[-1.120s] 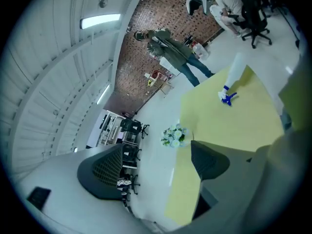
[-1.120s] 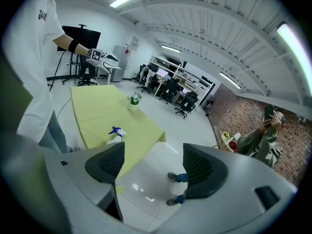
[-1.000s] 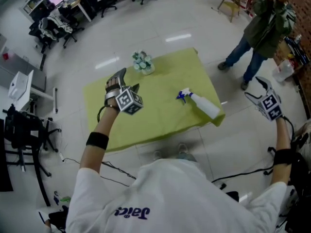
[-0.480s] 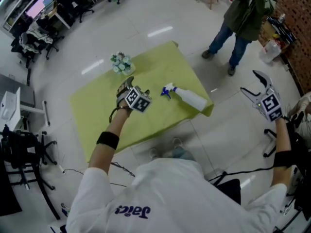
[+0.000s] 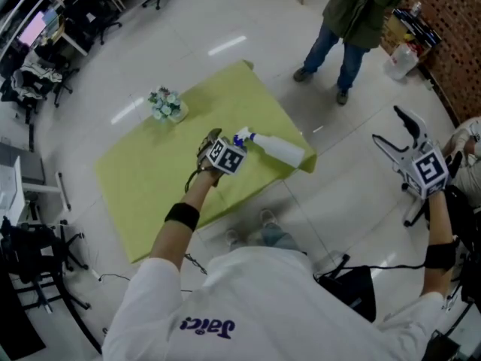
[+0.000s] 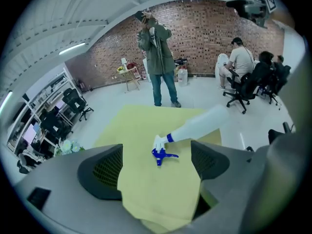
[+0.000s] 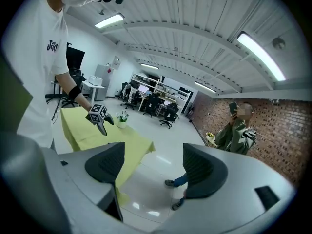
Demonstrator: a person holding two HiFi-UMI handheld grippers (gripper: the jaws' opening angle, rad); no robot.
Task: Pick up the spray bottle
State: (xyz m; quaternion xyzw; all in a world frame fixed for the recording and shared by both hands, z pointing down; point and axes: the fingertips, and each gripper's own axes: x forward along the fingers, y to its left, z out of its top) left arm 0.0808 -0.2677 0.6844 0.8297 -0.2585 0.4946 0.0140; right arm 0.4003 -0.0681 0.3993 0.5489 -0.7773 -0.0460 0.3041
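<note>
A white spray bottle [image 5: 276, 151] with a blue trigger head lies on its side near the right edge of the yellow-green tablecloth [image 5: 150, 179]. My left gripper [image 5: 213, 137] hovers just left of the bottle's head, jaws open. In the left gripper view the bottle [image 6: 195, 126] lies ahead, its blue trigger between the open left gripper [image 6: 156, 165] jaws but farther on, not touched. My right gripper [image 5: 389, 128] is held open over the floor, well to the right of the table. The right gripper [image 7: 153, 168] has nothing between its jaws.
A small pot of white flowers [image 5: 165, 104] stands at the table's far corner. A person in a green jacket [image 5: 353, 13] stands on the floor beyond the table. Seated people on office chairs [image 6: 243, 67] are at the right; desks and chairs [image 5: 45, 43] at the far left.
My left gripper has moved right across the cloth, from the table's middle to the bottle's blue head. The right gripper has stayed off the table at the right.
</note>
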